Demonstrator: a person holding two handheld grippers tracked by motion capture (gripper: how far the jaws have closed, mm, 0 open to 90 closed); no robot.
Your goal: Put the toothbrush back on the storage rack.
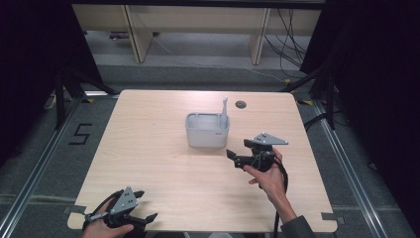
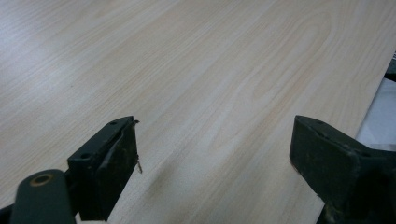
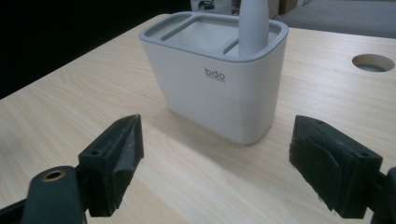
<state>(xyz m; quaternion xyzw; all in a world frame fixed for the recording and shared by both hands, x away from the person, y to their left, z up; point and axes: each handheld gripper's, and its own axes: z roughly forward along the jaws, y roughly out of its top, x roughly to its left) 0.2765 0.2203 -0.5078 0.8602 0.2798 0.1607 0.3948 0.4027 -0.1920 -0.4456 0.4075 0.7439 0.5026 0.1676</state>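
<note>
Both tongs are released and hold nothing: your right tongs (image 1: 236, 159) stand with jaws wide apart just near the white holder (image 1: 207, 130), and your left tongs (image 1: 143, 208) rest spread at the near left corner of the worktop (image 1: 148, 148), well apart from everything. The holder sits around the middle of the worktop, a little to the far side, and a slim grey-white brush handle (image 1: 224, 113) stands upright in its right compartment, rising above the rim. In the right gripper view the holder (image 3: 219, 88) is straight ahead between the jaws, with the handle (image 3: 253, 28) at its far right. I think the danger is a push: if you go forward with one jaw low, it can hit the holder's wall and slide or tip it, and the tall handle can lean or fall out. A grip too low on the handle may also lift the holder with it. Your right hand (image 1: 270, 181) holds the tool from below, the wrist turned so the jaws point left toward the holder; your left hand (image 1: 101, 227) lies low at the worktop's near edge.
</note>
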